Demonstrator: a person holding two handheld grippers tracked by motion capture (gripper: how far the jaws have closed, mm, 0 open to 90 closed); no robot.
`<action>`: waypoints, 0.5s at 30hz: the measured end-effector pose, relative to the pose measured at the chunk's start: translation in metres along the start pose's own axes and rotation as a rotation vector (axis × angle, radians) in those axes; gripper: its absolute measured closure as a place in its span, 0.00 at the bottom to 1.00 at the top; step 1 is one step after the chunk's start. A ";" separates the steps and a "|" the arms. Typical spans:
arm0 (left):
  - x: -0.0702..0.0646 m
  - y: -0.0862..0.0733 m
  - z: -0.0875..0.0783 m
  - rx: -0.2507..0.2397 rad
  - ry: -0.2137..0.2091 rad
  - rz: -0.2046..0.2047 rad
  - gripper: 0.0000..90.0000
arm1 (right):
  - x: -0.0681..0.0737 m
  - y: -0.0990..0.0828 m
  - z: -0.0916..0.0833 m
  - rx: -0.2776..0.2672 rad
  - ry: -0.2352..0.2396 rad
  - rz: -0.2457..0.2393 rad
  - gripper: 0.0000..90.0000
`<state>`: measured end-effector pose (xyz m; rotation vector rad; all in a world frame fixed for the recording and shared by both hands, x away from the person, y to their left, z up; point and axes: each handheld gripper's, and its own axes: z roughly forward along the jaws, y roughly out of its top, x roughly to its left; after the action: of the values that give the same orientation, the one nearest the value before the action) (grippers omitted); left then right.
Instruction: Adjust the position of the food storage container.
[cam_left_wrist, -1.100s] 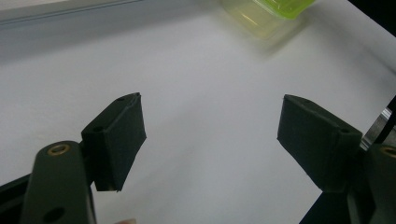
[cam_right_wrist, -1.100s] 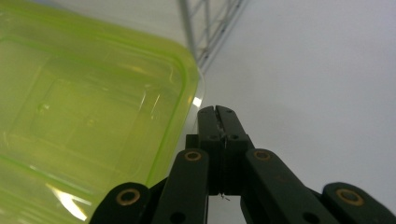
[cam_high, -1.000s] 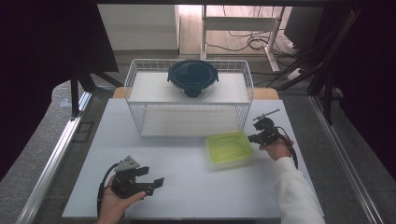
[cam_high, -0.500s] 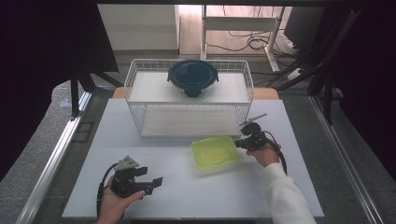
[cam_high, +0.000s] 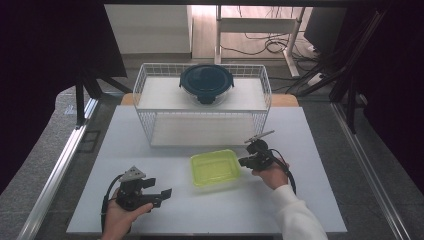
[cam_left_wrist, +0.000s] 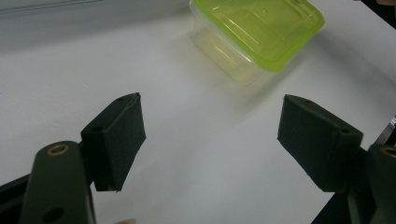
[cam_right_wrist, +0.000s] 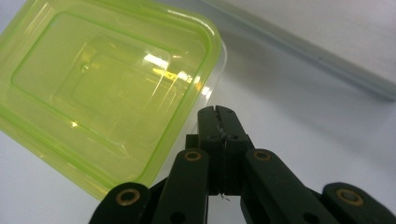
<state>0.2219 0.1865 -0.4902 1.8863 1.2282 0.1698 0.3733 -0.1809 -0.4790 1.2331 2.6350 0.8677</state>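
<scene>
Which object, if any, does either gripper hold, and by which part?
Nothing is held. The right gripper has its jaws shut together beside the green-lidded container; the left gripper is open over bare table.

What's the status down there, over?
Right gripper shut, empty, tips at edge of green-lidded container. Left gripper open, empty, short of it. Wire basket behind, dark round container on top. Nothing blocking.

Lidded yellow-green container (cam_high: 215, 168) lies flat on white table (cam_high: 150, 150).
</scene>
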 end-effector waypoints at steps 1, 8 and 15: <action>0.000 0.000 0.000 0.000 0.000 0.000 0.24 | 0.002 -0.001 0.000 0.001 0.000 -0.001 0.98; 0.002 -0.001 0.000 0.002 0.012 -0.007 0.24 | 0.012 -0.009 0.003 0.013 0.004 0.014 0.98; 0.005 -0.001 -0.001 0.000 0.016 -0.013 0.24 | 0.020 -0.014 0.006 0.014 0.023 0.013 0.98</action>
<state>0.2231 0.1907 -0.4921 1.8800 1.2508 0.1784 0.3527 -0.1708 -0.4891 1.2526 2.6582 0.8712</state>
